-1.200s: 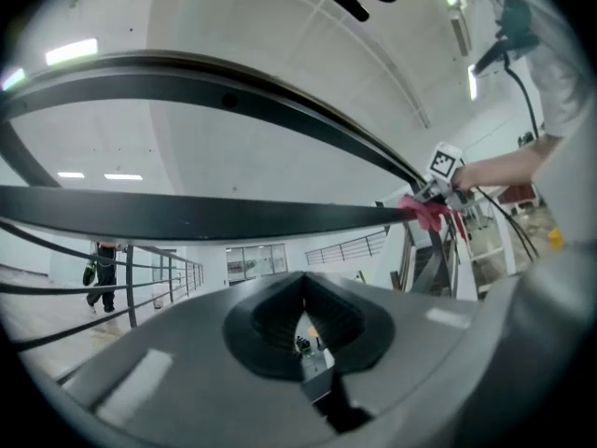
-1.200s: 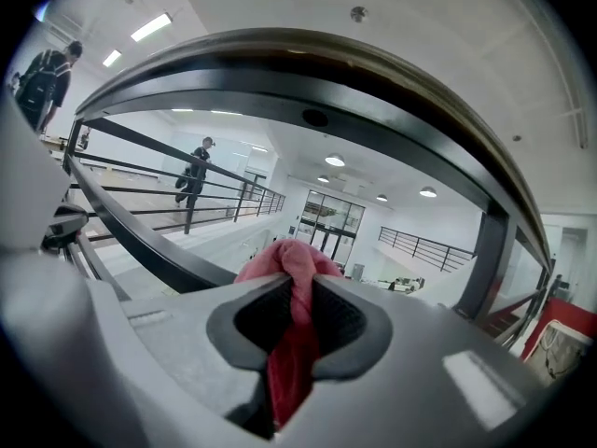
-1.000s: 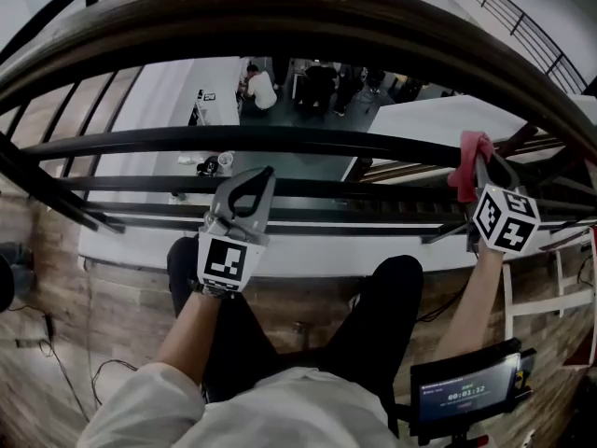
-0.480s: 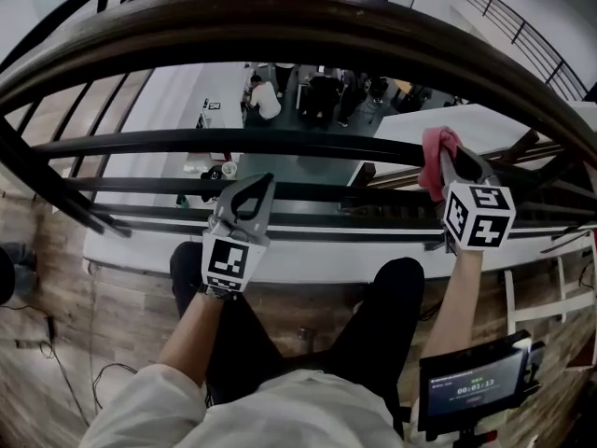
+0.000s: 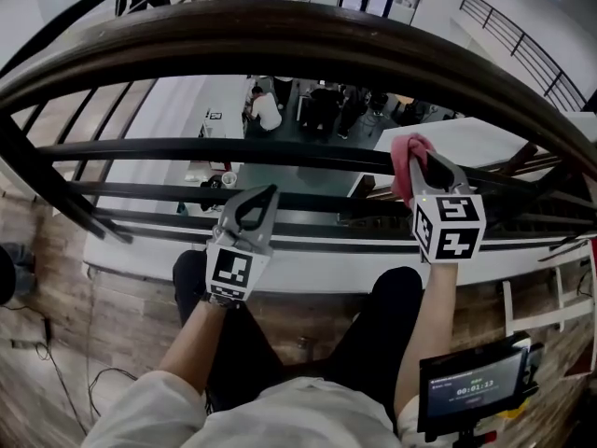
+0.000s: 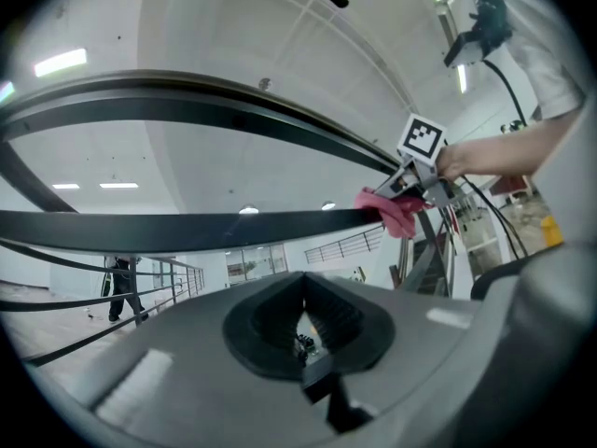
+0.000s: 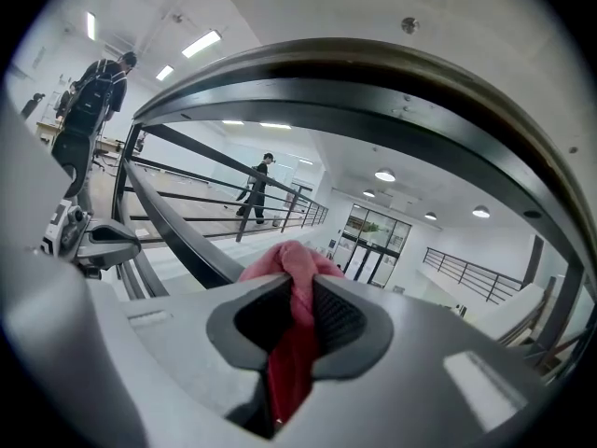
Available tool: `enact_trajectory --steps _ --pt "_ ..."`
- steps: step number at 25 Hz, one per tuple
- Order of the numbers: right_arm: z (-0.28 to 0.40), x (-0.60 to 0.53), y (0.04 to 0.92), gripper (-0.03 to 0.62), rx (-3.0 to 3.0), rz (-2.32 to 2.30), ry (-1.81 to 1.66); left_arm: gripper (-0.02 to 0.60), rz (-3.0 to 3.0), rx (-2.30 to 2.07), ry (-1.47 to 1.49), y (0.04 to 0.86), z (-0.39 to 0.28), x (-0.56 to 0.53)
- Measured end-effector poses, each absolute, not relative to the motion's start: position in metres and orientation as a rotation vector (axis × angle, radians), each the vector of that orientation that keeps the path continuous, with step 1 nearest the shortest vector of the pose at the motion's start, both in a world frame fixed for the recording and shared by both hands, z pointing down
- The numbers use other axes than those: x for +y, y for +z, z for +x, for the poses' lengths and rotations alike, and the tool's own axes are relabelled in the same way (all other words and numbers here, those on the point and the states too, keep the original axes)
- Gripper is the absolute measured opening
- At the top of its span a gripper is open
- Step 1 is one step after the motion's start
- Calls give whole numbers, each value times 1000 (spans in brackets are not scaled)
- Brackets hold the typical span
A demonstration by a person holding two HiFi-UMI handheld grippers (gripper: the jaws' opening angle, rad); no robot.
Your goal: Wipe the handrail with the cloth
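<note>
A wide dark wooden handrail (image 5: 280, 28) arches across the top of the head view, with black horizontal rails (image 5: 215, 147) below it. My right gripper (image 5: 418, 157) is shut on a pink-red cloth (image 5: 407, 161), which sits against the upper black rail. In the right gripper view the cloth (image 7: 291, 278) is pinched between the jaws and bulges past their tips. My left gripper (image 5: 262, 195) is shut with nothing in it, held near the lower rails. The left gripper view shows the cloth (image 6: 394, 211) and the right gripper (image 6: 410, 187) at the rail.
Beyond the railing lies a lower floor with people and desks (image 5: 308, 96). A small screen (image 5: 466, 385) hangs at my right hip. A wooden floor (image 5: 56, 297) lies under my legs. People walk along a far balcony (image 7: 256, 187).
My right gripper has slid left along the black rail with the cloth, from the far right toward the middle. The left gripper has barely moved.
</note>
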State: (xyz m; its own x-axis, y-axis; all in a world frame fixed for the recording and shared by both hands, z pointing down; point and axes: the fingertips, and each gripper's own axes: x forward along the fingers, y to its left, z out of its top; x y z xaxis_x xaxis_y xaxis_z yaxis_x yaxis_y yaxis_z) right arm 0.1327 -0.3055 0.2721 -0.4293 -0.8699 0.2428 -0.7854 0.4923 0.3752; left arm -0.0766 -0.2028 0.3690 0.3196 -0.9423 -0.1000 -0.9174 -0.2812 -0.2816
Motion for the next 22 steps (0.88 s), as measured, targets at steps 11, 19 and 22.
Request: enact_trajectory --steps 11,19,22 --pt "119 -299 261 55 -2294 1292 -379 6 -2249 1742 -60 349 -80 -192" --pt "82 -292 262 55 -2266 1211 -419 6 -2244 1755 -41 349 -91 -186" --pt "65 -286 261 55 -2276 1160 -444 6 -2253 1793 28 342 -91 -185"
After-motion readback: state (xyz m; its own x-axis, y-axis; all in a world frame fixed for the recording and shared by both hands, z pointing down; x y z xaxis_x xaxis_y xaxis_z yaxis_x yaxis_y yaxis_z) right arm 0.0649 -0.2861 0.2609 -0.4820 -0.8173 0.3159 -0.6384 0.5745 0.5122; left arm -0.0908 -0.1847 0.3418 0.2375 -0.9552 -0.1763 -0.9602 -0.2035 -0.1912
